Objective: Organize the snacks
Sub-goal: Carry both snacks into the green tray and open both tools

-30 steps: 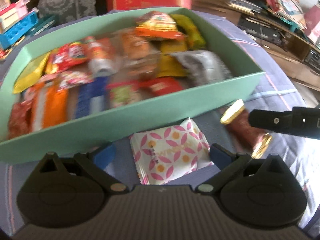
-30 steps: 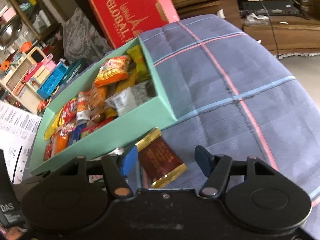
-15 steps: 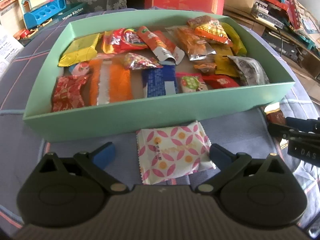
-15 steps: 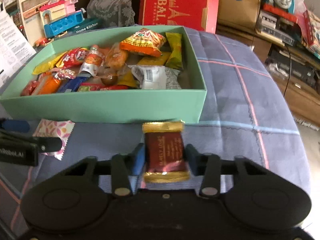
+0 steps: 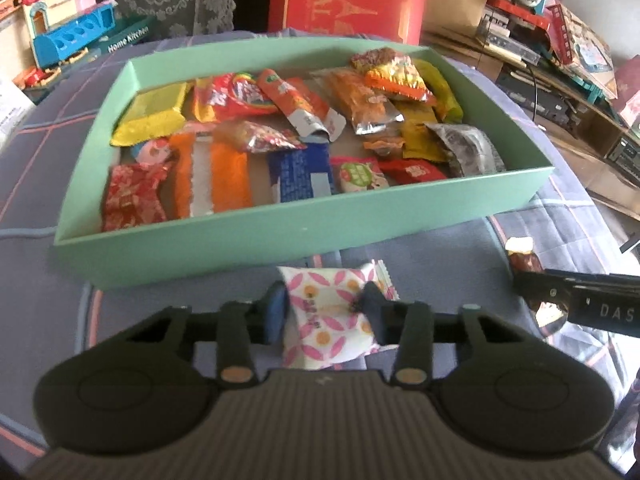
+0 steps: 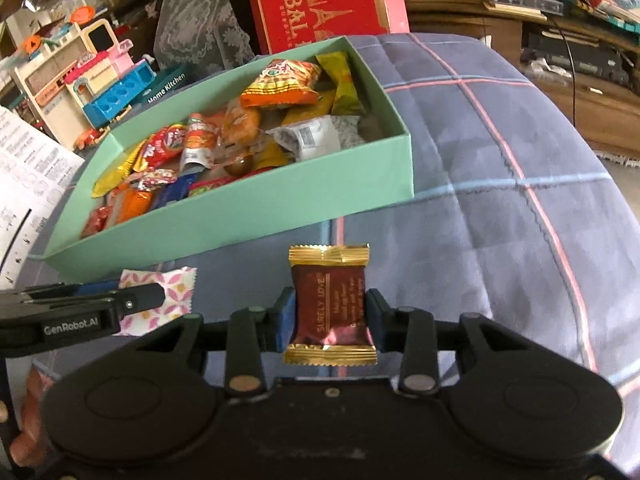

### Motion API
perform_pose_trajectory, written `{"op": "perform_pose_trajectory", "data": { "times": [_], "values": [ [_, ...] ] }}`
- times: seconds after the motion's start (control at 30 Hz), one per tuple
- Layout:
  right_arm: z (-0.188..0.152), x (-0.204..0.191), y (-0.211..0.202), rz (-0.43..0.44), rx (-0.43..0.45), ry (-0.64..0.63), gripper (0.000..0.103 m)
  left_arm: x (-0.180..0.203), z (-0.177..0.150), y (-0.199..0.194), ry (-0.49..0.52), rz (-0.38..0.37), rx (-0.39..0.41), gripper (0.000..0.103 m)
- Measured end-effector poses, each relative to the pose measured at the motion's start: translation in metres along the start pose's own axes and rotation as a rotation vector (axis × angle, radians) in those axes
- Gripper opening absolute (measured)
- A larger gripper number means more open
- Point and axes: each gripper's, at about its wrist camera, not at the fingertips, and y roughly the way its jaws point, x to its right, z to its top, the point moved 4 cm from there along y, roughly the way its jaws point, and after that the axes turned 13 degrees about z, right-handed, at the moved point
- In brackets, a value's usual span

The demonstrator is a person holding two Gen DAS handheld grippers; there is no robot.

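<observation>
1. Left wrist view: the left gripper (image 5: 325, 314), jaws just closing, pinches the pink-patterned packet (image 5: 329, 320) on the blue plaid cloth (image 5: 440, 256).
2. Nearby, the right gripper (image 6: 330, 320) clamps the maroon "SURELY LOVE" bar (image 6: 329, 308).
3. Just beyond sits the green snack box (image 5: 256, 242).
4. Farthest: a red "GLOBAL" carton (image 6: 320, 4), a "Home Kitchen" toy box (image 6: 166, 88).
</observation>
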Motion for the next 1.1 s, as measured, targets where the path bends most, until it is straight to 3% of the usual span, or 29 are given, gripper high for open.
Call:
{"op": "perform_pose_trajectory", "data": {
  "times": [0.13, 0.23, 0.27, 0.33, 0.43, 0.53, 0.6, 0.67, 0.77, 0.93, 0.97, 1.03, 1.07, 1.1],
  "values": [
    [-0.002, -0.008, -0.009, 0.009, 0.013, -0.007, 0.036, -0.004, -0.003, -0.01, -0.005, -0.013, 0.008, 0.028],
    [-0.002, -0.013, -0.011, 0.017, 0.018, -0.007, 0.036, -0.003, -0.007, -0.016, 0.011, -0.035, 0.012, 0.031],
    [-0.002, -0.014, -0.012, 0.019, 0.017, -0.005, 0.036, -0.002, -0.009, -0.016, 0.027, -0.044, -0.008, 0.039],
    [-0.004, -0.016, -0.014, 0.02, 0.016, -0.002, 0.036, -0.002, -0.016, -0.015, 0.051, -0.039, -0.043, 0.041],
    [-0.008, -0.016, -0.018, 0.022, 0.019, 0.004, 0.036, -0.003, -0.035, -0.02, 0.12, -0.104, -0.091, 0.05],
    [-0.01, -0.014, -0.019, 0.028, 0.013, 0.016, 0.037, 0.001, -0.042, -0.031, 0.238, -0.093, -0.031, 0.057],
    [-0.011, -0.012, -0.017, 0.031, 0.009, 0.03, 0.037, 0.004, -0.035, -0.034, 0.292, -0.101, 0.024, 0.075],
    [-0.012, -0.012, -0.016, 0.037, 0.007, 0.045, 0.037, 0.013, -0.027, -0.033, 0.373, -0.144, 0.051, 0.085],
    [-0.014, -0.013, -0.019, 0.04, 0.005, 0.051, 0.037, 0.028, -0.017, -0.025, 0.517, -0.155, 0.1, 0.085],
    [-0.021, -0.01, -0.024, 0.04, -0.005, 0.089, 0.037, 0.041, -0.011, -0.009, 0.633, -0.197, 0.096, 0.082],
    [-0.021, -0.009, -0.024, 0.041, -0.007, 0.096, 0.037, 0.042, -0.012, -0.006, 0.64, -0.214, 0.081, 0.07],
    [-0.021, -0.008, -0.023, 0.043, -0.01, 0.106, 0.037, 0.043, -0.011, -0.001, 0.625, -0.252, 0.063, 0.062],
    [-0.021, -0.009, -0.023, 0.044, -0.01, 0.109, 0.037, 0.042, -0.01, -0.001, 0.614, -0.266, 0.058, 0.052],
    [-0.02, -0.01, -0.022, 0.046, -0.009, 0.11, 0.037, 0.042, -0.011, -0.002, 0.598, -0.269, 0.059, 0.05]
  ]
}}
